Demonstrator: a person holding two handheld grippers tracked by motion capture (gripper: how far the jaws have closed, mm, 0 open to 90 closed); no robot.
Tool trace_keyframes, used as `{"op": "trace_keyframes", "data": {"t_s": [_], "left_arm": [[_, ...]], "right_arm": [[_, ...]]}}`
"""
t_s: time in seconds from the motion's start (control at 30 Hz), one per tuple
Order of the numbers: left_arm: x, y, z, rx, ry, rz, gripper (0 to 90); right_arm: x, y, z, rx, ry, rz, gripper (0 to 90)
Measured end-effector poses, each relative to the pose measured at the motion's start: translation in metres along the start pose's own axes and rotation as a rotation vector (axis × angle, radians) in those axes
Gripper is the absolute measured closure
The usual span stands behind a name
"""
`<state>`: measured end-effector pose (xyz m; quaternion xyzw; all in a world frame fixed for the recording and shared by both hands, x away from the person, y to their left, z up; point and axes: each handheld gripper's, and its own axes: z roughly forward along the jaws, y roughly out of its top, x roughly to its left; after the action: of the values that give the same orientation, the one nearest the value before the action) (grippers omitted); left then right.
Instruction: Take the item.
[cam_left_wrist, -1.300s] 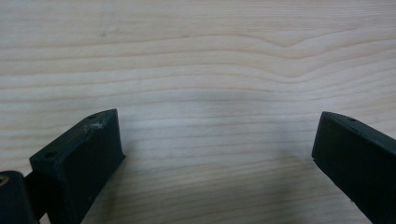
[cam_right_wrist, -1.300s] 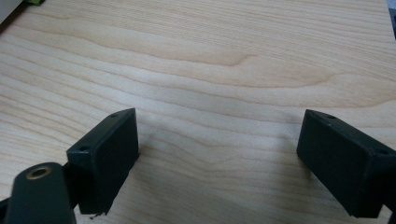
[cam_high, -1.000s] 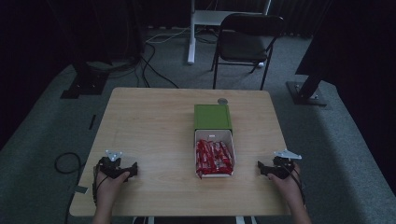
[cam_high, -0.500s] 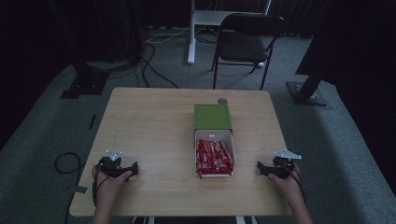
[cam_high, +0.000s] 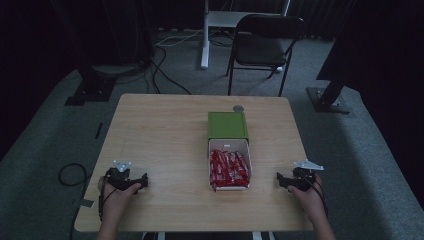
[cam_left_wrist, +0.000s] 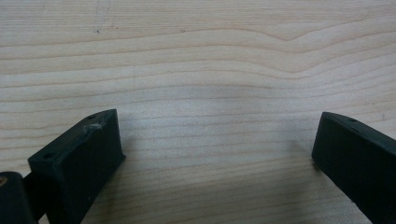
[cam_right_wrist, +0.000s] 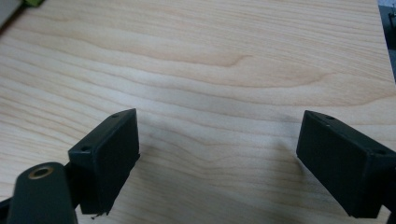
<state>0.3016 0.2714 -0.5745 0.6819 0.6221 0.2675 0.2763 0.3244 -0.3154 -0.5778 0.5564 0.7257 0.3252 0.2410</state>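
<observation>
Nothing has shifted over the last second — the left gripper (cam_high: 126, 180) and right gripper (cam_high: 298, 181) stay parked on the pale wooden table (cam_high: 165, 135), jaws wide apart and empty. The white drawer of red wrapped bars (cam_high: 229, 167) sits pulled out of its green box (cam_high: 227, 125) between them — work seemingly not yet begun.

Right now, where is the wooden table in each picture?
High view: table mid-picture, green box on it.
Left gripper view: bare wood behind the open left claw.
Right gripper view: wood behind the open right claw.
Shared landmark: the green box, peeking in at the right gripper view's top left.
</observation>
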Motion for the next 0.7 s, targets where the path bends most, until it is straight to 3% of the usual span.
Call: {"op": "trace_keyframes", "data": {"t_s": [0.43,0.7], "left_arm": [[0.0,0.0,0.0,0.0,0.0,0.0,2.5],[0.0,0.0,0.0,0.0,0.0,0.0,2.5]], "right_arm": [[0.017,0.027,-0.022,-0.066,0.014,0.018,12.3],[0.029,0.043,-0.034,-0.095,0.023,0.004,12.4]]}}
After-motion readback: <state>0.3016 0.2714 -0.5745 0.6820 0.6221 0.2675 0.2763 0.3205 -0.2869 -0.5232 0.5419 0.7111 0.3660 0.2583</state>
